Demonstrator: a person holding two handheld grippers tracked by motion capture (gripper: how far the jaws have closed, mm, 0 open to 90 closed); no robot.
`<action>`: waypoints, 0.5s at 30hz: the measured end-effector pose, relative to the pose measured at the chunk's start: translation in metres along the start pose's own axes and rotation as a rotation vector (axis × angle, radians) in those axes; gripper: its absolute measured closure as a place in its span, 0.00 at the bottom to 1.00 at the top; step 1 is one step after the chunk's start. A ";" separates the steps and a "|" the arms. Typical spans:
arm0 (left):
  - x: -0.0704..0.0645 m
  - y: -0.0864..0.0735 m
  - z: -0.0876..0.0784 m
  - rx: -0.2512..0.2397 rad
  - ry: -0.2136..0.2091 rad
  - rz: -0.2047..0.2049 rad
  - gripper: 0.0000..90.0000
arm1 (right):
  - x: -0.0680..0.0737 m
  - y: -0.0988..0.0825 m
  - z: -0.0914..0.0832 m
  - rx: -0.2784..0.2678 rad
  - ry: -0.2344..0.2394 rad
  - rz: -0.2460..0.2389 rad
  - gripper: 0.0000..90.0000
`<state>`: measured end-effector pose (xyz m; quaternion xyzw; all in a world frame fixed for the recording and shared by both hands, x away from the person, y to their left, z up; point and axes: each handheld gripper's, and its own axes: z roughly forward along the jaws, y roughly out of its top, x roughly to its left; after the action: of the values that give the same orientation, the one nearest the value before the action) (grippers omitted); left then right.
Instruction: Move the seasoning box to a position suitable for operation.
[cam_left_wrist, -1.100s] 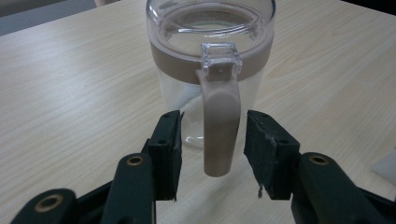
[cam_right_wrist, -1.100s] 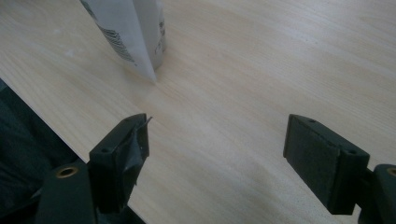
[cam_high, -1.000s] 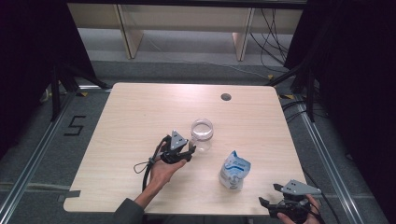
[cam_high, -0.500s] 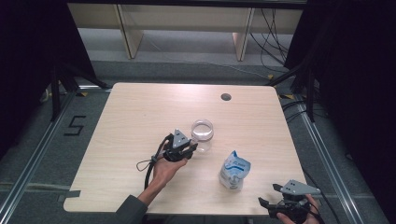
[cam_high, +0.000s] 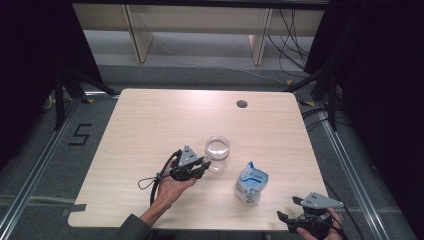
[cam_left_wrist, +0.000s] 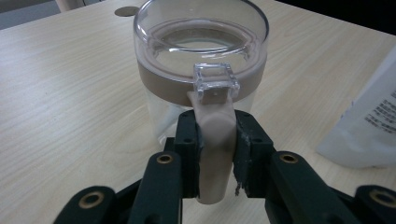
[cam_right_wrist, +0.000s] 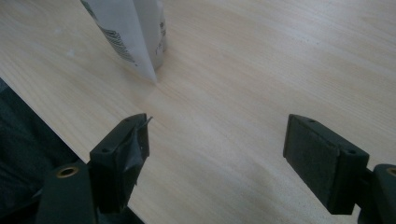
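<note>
Near the table's (cam_high: 150, 120) middle, the clear, seemingly empty jar (cam_left_wrist: 201, 74) with a beige band has its beige handle clamped by the left gripper (cam_left_wrist: 215, 149), while the right gripper (cam_right_wrist: 217, 149) gapes at the near right corner beside a white pouch (cam_high: 251, 181).

Grey floor (cam_high: 45, 165) (black curtains (cam_high: 30, 60))

Two handheld black two-jaw grippers, grey triangular top plates.
Left gripper (cam_high: 200, 167): black cable loop, brass-ringed pivot holes. Right gripper (cam_high: 290, 212): matching plate. Dark grey-green sleeve (cam_high: 131, 229) on left arm.
</note>
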<state>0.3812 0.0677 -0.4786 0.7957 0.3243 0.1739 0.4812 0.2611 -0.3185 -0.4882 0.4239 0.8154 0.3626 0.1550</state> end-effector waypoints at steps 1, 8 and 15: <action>-0.001 -0.001 -0.002 -0.002 -0.001 0.001 0.81 | 0.000 0.000 0.000 0.001 0.010 0.004 0.26; -0.003 -0.009 -0.013 0.000 -0.034 0.009 0.81 | -0.002 0.000 0.000 -0.008 -0.006 -0.023 0.26; -0.008 -0.019 -0.029 0.006 -0.077 0.008 0.81 | -0.002 0.000 0.001 -0.003 0.009 -0.013 0.26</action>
<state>0.3522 0.0875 -0.4809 0.8044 0.3029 0.1441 0.4903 0.2631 -0.3196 -0.4894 0.4167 0.8182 0.3646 0.1546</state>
